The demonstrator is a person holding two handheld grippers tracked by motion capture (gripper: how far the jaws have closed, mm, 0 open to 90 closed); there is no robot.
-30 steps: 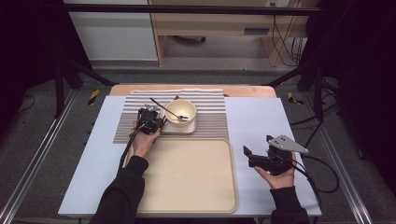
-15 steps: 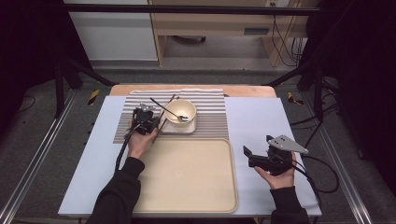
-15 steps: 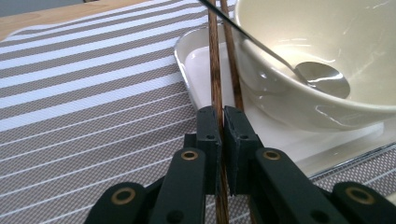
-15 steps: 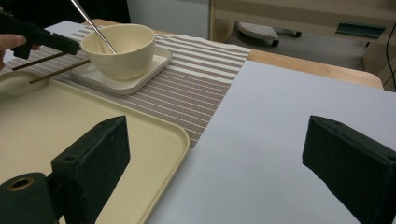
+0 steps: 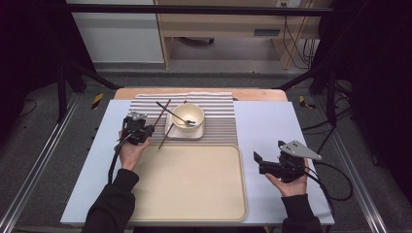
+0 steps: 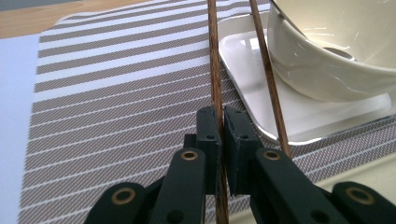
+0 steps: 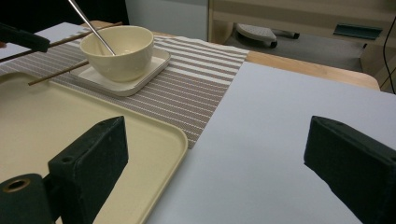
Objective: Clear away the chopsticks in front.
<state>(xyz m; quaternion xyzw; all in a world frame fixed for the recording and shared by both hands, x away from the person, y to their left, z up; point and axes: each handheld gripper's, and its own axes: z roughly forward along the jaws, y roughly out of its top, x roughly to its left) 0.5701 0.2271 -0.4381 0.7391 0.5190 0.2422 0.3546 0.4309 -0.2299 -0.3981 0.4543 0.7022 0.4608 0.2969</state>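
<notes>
My left gripper (image 5: 149,129) (image 6: 222,117) is shut on a brown chopstick (image 5: 162,109) (image 6: 214,65), which slants away over the striped mat (image 5: 218,114). A second chopstick (image 5: 165,137) (image 6: 267,70) lies with its far part against the white square plate (image 5: 171,132) (image 6: 299,114). On that plate stands a cream bowl (image 5: 188,117) (image 6: 336,51) (image 7: 119,49) with a metal spoon (image 5: 178,118) (image 7: 91,25) in it. My right gripper (image 5: 267,154) (image 7: 219,135) is held open over the pale table cover to the right of the tray, with nothing between its jaws.
A large beige tray (image 5: 189,182) (image 7: 70,121) lies in front of the mat, between my hands. The pale blue cover (image 5: 272,121) reaches the table's sides, with bare wood at the far edge. Dark stands and cables flank the table.
My left gripper has moved left, away from the bowl, and slightly up, taking one chopstick with it. The right gripper has kept still.
</notes>
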